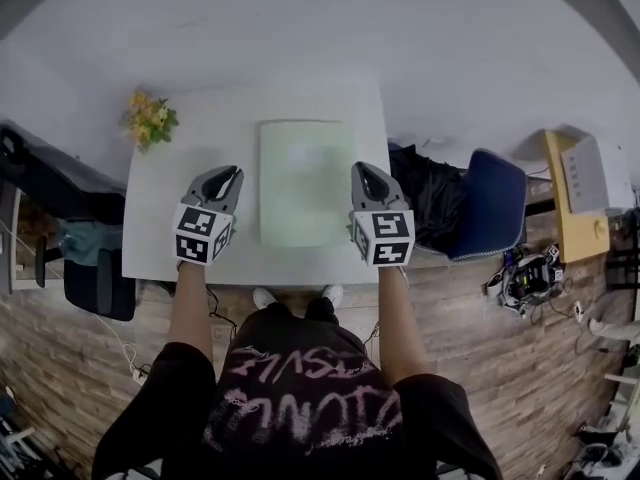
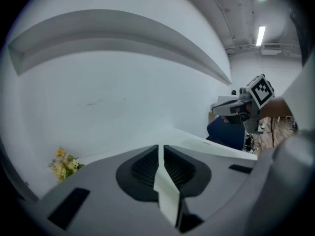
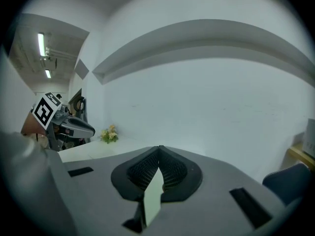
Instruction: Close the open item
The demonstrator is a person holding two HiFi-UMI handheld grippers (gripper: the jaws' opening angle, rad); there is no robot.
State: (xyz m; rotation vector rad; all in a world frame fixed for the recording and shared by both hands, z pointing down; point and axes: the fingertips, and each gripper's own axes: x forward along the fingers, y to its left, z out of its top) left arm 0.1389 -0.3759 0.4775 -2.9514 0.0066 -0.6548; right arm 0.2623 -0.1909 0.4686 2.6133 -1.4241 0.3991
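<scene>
Over table (image 1: 160,203), jaws seemingly near-shut, empty

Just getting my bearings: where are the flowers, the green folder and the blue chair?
flowers (image 1: 150,118): head view, the yellow blooms.
green folder (image 1: 306,180): head view, middle of its cover.
blue chair (image 1: 492,203): head view, its blue padding.

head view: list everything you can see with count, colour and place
table: 1, white, against the wall
folder: 1, pale green, flat and closed mid-table
flowers: 1 bunch, yellow, table's far left corner
chair: 1, blue, right of table
dark cloth: 1, black, between table and chair
shelf: 1, wooden, far right, white box on it
left gripper: 1, grey, above table left of folder, jaws slightly apart, empty
right gripper: 1, grey, right of folder, jaw tips together, empty
</scene>
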